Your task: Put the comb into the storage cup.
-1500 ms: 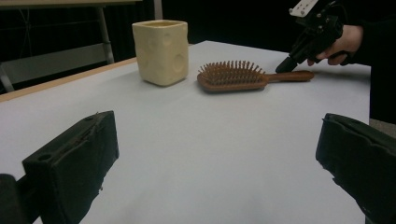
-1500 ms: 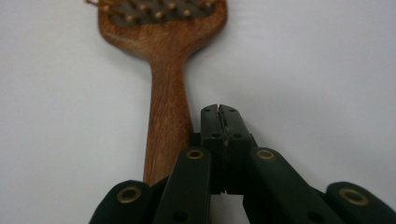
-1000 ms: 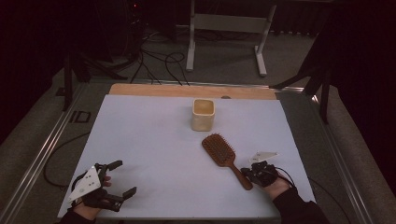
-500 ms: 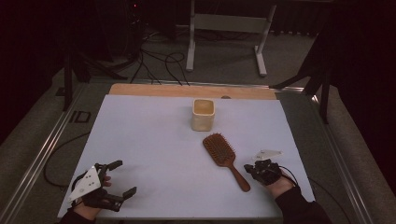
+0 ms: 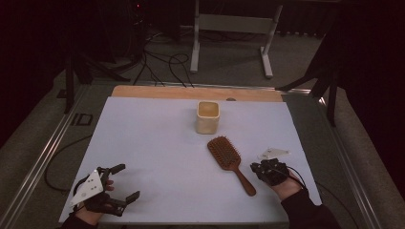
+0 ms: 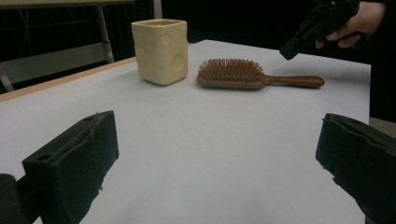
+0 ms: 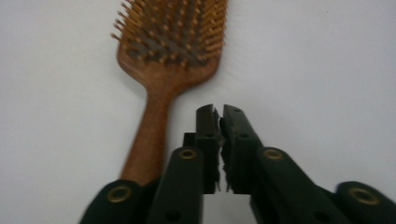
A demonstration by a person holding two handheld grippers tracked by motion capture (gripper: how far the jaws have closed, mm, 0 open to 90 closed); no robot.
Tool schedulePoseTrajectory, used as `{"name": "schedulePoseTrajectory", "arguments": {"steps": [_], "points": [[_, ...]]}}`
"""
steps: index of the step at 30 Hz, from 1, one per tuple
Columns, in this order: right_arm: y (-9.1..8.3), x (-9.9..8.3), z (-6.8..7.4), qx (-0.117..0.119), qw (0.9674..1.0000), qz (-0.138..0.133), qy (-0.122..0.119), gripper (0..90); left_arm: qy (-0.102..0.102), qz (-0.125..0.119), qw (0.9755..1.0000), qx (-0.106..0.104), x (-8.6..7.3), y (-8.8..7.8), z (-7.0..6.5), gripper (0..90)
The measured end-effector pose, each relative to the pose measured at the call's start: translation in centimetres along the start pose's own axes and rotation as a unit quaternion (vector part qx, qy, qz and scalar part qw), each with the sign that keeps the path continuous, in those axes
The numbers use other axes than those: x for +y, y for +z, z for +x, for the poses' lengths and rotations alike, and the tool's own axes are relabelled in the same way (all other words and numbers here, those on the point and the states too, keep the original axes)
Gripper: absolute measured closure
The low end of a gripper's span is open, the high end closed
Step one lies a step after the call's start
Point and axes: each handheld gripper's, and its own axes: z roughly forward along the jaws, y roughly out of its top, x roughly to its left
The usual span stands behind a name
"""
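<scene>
A wooden hairbrush (image 5: 229,157) lies bristles up on the white table top (image 5: 157,143), with its handle toward the front right. Behind it stands a cream square cup (image 5: 207,117). My right gripper (image 5: 256,168) hovers just right of the handle's end. Its jaws have just been opening and stand a thin slit apart, with nothing between them. In the right gripper view the right gripper (image 7: 219,113) points past the hairbrush (image 7: 163,56) handle. My left gripper (image 5: 127,180) rests wide open at the front left, holding nothing. The left gripper view shows the cup (image 6: 161,50), hairbrush (image 6: 243,74) and right gripper (image 6: 292,46).
A wooden strip (image 5: 191,93) edges the table's far side. Metal rails (image 5: 43,157) run along both sides. Cables and a stand's legs (image 5: 229,47) lie on the floor beyond. The white surface between my two hands is bare.
My right gripper has lifted a little from beside the brush handle and its jaws have parted slightly. The brush, the cup and the left gripper stay where they were.
</scene>
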Motion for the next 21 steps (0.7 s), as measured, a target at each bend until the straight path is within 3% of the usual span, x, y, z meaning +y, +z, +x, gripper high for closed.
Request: {"name": "schedulePoseTrajectory", "arguments": {"steps": [2,13,18,19,21], "points": [[-0.1,0.2,0.1,0.002,1.0000,0.000,-0.002,81.8,-0.001,0.000,1.0000,-0.001,0.0,0.0,0.0,0.0],[-0.1,1.9,1.2,0.024,0.9997,0.001,0.002,48.3,-0.001,0.000,1.0000,-0.001,0.0,0.0,0.0,0.0],[0.1,2.5,1.5,0.026,0.9996,0.006,0.004,29.3,0.001,0.001,1.0000,0.000,0.0,0.0,0.0,0.0],[0.1,2.5,1.5,0.026,0.9996,0.006,0.004,29.3,0.001,0.001,1.0000,0.000,0.0,0.0,0.0,0.0],[0.3,2.9,1.7,0.027,0.9996,0.012,0.004,19.1,0.002,0.003,1.0000,0.000,0.0,0.0,0.0,0.0]]}}
